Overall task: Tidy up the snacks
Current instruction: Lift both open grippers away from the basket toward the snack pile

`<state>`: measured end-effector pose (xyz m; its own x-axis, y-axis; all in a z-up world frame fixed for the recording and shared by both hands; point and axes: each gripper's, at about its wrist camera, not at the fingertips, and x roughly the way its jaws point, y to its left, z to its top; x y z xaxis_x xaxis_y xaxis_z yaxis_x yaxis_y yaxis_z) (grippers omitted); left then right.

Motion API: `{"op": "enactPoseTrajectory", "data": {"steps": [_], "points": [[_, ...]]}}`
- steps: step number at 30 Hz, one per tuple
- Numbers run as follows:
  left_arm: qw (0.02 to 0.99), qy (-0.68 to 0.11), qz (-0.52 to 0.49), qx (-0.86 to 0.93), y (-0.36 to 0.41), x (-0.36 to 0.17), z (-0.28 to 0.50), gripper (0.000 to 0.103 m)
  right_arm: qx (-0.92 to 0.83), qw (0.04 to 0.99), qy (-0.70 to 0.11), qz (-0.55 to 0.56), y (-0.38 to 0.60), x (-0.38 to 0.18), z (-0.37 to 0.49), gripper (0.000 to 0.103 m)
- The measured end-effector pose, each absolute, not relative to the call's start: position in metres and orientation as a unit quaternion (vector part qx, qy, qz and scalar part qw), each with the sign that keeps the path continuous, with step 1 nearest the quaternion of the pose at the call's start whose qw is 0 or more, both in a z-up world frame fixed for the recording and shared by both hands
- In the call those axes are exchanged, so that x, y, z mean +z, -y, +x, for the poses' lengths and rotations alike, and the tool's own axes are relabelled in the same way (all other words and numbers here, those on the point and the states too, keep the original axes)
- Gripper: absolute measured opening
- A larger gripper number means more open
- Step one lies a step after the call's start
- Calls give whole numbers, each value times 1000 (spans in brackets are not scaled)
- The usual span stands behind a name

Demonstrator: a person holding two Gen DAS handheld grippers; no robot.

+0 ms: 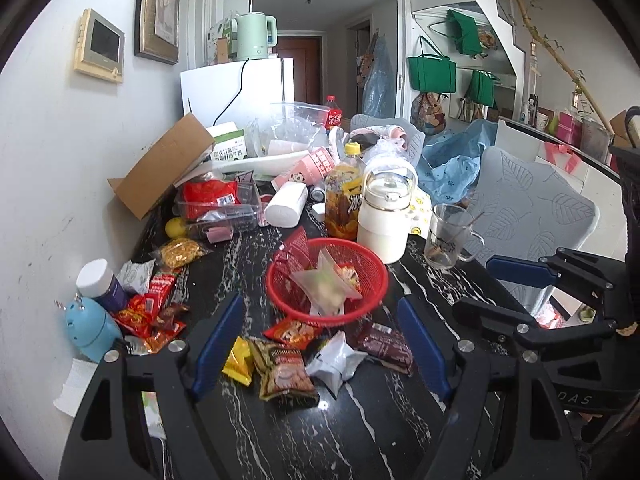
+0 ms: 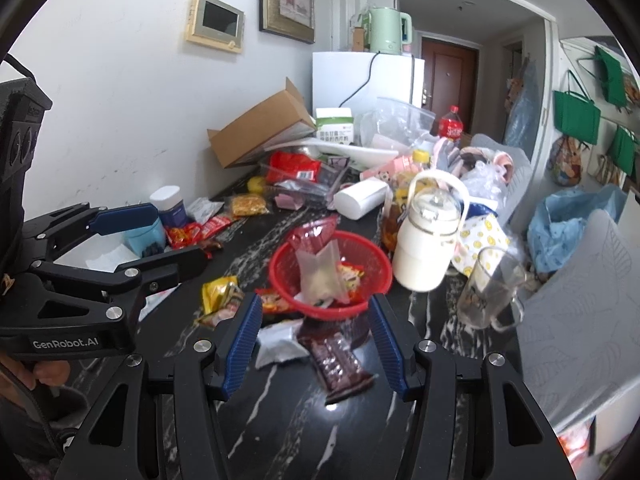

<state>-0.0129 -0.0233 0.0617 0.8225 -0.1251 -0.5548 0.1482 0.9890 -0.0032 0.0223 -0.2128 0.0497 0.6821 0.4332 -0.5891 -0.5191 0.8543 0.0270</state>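
On the cluttered black marble counter [image 1: 384, 412], our left gripper [image 1: 320, 352] and right gripper [image 2: 316, 344] gape empty. Light, crinkly dark-brown foil snack packet [image 2: 338, 364] lies before the red mesh plastic basket [image 2: 280, 276]; pinch its middle.

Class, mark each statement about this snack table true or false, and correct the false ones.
1. The red basket already holds some snack packets. True.
2. The left tool is shut on a packet. False: it is open, holding nothing.
3. A dark brown packet lies on the table between the right tool's fingers. True.
4. The glass mug stands inside the basket. False: it stands on the table, right of the white bottle.
5. The yellow packet lies in the basket. False: it lies on the table in front of it.
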Motion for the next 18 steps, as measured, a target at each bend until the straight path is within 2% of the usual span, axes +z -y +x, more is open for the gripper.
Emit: {"op": "enactPoseTrajectory", "data": {"steps": [18], "points": [[930, -362, -17, -60, 17, -2, -38, 78, 255, 887, -383, -31, 218, -18, 3, 55]]}}
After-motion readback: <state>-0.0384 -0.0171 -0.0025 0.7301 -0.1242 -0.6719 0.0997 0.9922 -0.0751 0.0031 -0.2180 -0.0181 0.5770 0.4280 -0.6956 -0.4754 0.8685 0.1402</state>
